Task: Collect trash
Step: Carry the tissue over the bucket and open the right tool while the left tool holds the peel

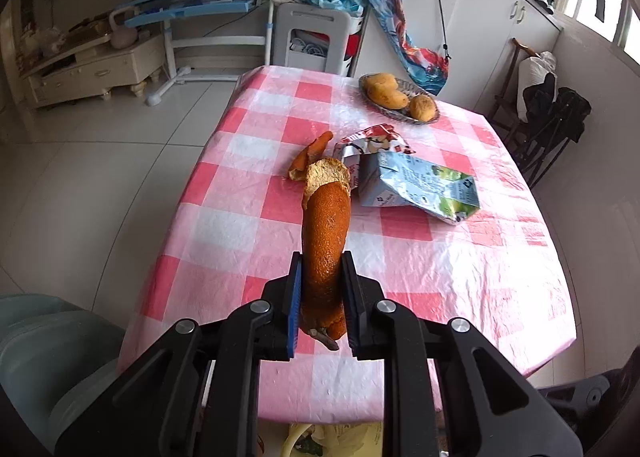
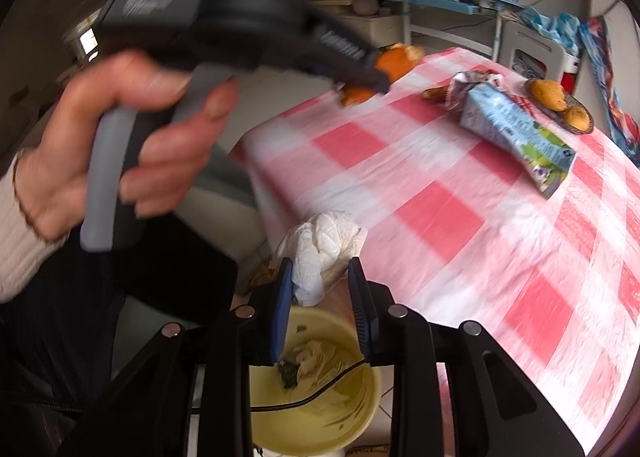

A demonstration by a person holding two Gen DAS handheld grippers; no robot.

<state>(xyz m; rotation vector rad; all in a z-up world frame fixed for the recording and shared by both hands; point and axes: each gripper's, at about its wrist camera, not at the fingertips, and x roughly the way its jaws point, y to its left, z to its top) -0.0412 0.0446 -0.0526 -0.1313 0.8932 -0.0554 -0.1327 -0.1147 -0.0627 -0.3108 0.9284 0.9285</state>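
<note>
A table [image 1: 400, 249] draped in pink-and-white check is seen in both views. Below its near edge, a yellow bin [image 2: 320, 389] is placed. On the table beyond the grippers, a crushed carton [image 1: 416, 187] is laid. A white tissue [image 2: 320, 253] is clamped in the right gripper [image 2: 322, 281] above the bin. An orange peel [image 1: 325, 241] is clamped in the left gripper [image 1: 320, 277] over the table's near end.

Near half of the checked tablecloth [image 1: 420, 277]: bare, open to approach from the front edge. Mid-table cluster: carton [image 1: 416, 187], foil wrapper [image 1: 374, 141], 1 loose orange peel [image 1: 310, 155], lying close together. Far right: fruit basket [image 1: 400, 97]. Below the table edge: yellow bin [image 2: 316, 381], mouth open upward, 1 dark cable [image 2: 320, 393] crossing it.
</note>
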